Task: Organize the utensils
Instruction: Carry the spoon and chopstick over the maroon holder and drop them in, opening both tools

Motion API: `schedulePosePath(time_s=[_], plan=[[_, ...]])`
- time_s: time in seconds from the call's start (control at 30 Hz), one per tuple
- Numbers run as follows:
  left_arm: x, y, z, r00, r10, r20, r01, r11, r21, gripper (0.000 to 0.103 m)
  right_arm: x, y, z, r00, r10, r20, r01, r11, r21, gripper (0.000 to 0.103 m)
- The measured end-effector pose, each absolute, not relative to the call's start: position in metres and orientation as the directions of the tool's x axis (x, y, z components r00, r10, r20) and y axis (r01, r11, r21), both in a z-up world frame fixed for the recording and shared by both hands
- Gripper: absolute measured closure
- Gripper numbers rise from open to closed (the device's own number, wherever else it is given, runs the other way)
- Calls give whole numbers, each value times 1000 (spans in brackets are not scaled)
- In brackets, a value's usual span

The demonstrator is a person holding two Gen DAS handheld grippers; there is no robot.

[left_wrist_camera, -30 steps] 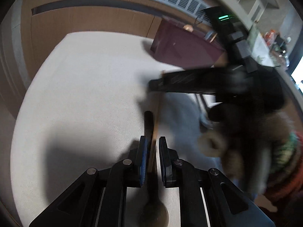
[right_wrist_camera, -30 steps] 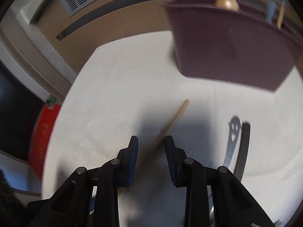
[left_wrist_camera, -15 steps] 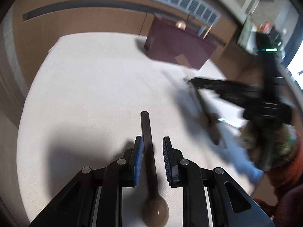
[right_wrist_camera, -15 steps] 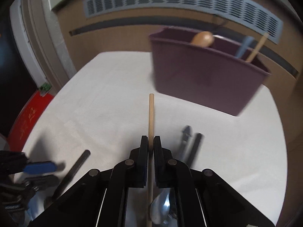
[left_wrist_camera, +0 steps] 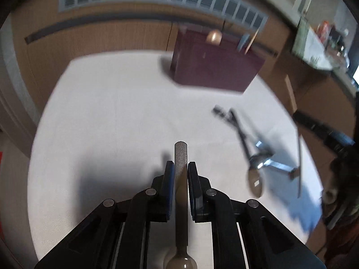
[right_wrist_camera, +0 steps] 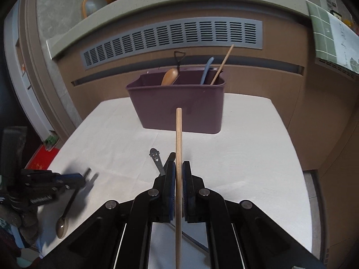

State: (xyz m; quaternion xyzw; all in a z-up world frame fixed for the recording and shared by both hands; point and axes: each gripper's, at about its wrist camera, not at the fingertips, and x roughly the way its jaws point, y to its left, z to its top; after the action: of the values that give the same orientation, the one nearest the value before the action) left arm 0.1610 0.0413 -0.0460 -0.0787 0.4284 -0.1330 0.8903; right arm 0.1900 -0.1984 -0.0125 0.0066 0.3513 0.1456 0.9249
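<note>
My left gripper (left_wrist_camera: 179, 168) is shut on the grey handle of a spoon (left_wrist_camera: 180, 154), whose bowl hangs back below the fingers. From the right wrist view the same left gripper (right_wrist_camera: 74, 177) holds that spoon (right_wrist_camera: 67, 210) slightly above the cloth at the table's left. My right gripper (right_wrist_camera: 178, 168) is shut on a wooden chopstick (right_wrist_camera: 178, 134) that points at the purple utensil bin (right_wrist_camera: 179, 107). The bin (left_wrist_camera: 213, 67) stands at the far side of the table. It holds a wooden spoon (right_wrist_camera: 169, 76), a blue utensil (right_wrist_camera: 206, 69) and another chopstick (right_wrist_camera: 222, 63).
Loose utensils (left_wrist_camera: 255, 163) lie on the white tablecloth (right_wrist_camera: 246, 157) near the right gripper: a metal handle with a face (right_wrist_camera: 156, 159) and a black handle (right_wrist_camera: 170, 157). A wooden panel with a grey vent (right_wrist_camera: 170, 38) stands behind the table. Floor drops off on both sides.
My right gripper closed on the chopstick, lifted it and swung to face the bin. My left gripper loosened, then closed again on the spoon handle and rose a little.
</note>
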Motion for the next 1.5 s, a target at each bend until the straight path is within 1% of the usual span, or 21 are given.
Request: schedulePosePath(time_s=[0.1, 0.2, 0.4, 0.53, 0.6, 0.63, 0.77, 0.83, 0.93, 1.03, 1.13, 1.27, 1.5], plan=[[151, 42, -21, 670, -310, -674, 174, 949, -264, 91, 185, -202, -7, 730, 268, -629, -256, 960, 112, 98], [145, 40, -6, 709, -283, -646, 170, 957, -234, 91, 184, -203, -4, 741, 272, -614, -250, 960, 123, 98], [143, 39, 7, 741, -286, -608, 172, 956, -240, 91, 181, -199, -4, 754, 272, -597, -259, 960, 111, 98], [151, 34, 38, 789, -287, -543, 192, 955, -227, 91, 187, -200, 4, 771, 268, -577, -246, 962, 117, 98], [158, 30, 67, 823, -289, -489, 215, 955, -203, 91, 193, -198, 30, 806, 270, -527, -259, 961, 96, 98], [162, 27, 88, 845, -293, -447, 232, 955, -186, 91, 195, -198, 43, 824, 271, -498, -265, 961, 83, 98], [180, 21, 153, 900, -318, -300, 287, 947, -144, 91, 203, -197, 133, 906, 314, -283, -315, 948, 44, 98], [197, 17, 176, 909, -329, -256, 304, 943, -132, 91, 213, -194, 170, 931, 313, -188, -316, 949, 15, 98], [225, 11, 194, 915, -336, -222, 319, 941, -110, 91, 235, -191, 198, 944, 309, -118, -310, 951, 13, 98], [252, 12, 197, 914, -344, -214, 323, 938, -127, 91, 255, -189, 201, 947, 310, -83, -310, 951, 20, 98], [282, 13, 190, 903, -358, -236, 327, 931, -163, 91, 279, -186, 189, 945, 320, -73, -318, 947, 42, 98], [312, 17, 167, 883, -372, -286, 324, 924, -203, 91, 310, -179, 162, 943, 317, -105, -313, 948, 51, 98], [353, 21, 124, 847, -386, -365, 303, 916, -264, 91, 348, -178, 112, 933, 325, -153, -312, 944, 107, 98]])
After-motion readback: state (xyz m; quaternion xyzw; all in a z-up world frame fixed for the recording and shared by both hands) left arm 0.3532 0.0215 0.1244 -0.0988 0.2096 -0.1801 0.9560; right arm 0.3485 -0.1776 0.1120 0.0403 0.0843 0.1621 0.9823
